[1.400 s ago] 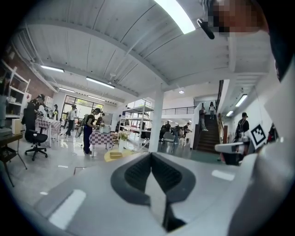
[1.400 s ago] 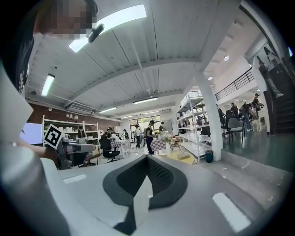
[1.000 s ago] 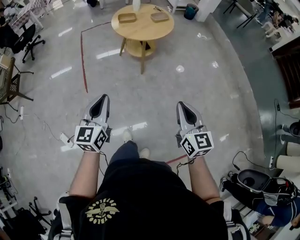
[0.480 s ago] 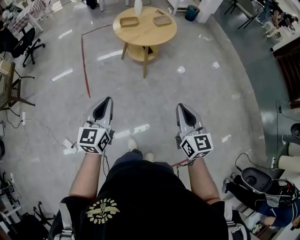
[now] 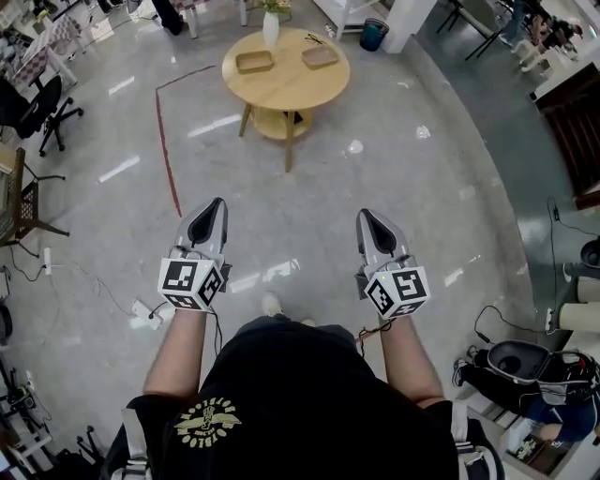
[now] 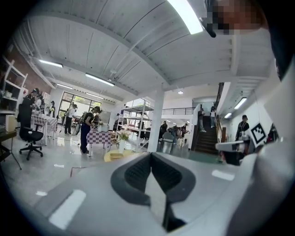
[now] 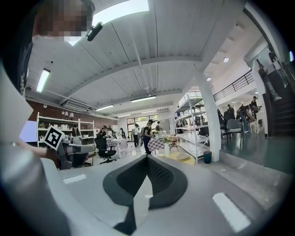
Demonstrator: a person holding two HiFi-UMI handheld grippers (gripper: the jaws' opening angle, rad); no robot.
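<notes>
Both grippers are held at waist height over bare polished floor (image 5: 412,187), side by side and well apart, pointing forward.

We read the left gripper (image 5: 217,202) in its own view: the two dark pads meet at the tip and nothing sits between them. The right gripper (image 5: 363,215) is the same, clenched tip to tip and empty. Each marker cube sits just ahead of the person's wrist.

The round wooden table (image 5: 281,80) stands ahead of the grippers, well apart from both and slightly nearer the left gripper's line. It carries two shallow wooden trays, one left (image 5: 254,62) and one right (image 5: 321,56), lying apart, and a white vase (image 5: 271,28) at the far rim. The near rim of the table is bare.

Open room: the floor between the jaws and the table holds only a red tape line (image 5: 169,155), which runs from the table's left side toward us and passes left of the left gripper.

Edges:
- Left: a black office chair (image 5: 39,108), a wooden chair (image 5: 23,192) and a loose cable (image 5: 103,281) on the floor.
- Right: the pale floor gives way to a darker green strip (image 5: 511,159).
- Lower right: bags (image 5: 511,361) lie near the person.
- Beyond the table: a bin (image 5: 372,35) stands beside a white pillar (image 5: 398,14).
</notes>
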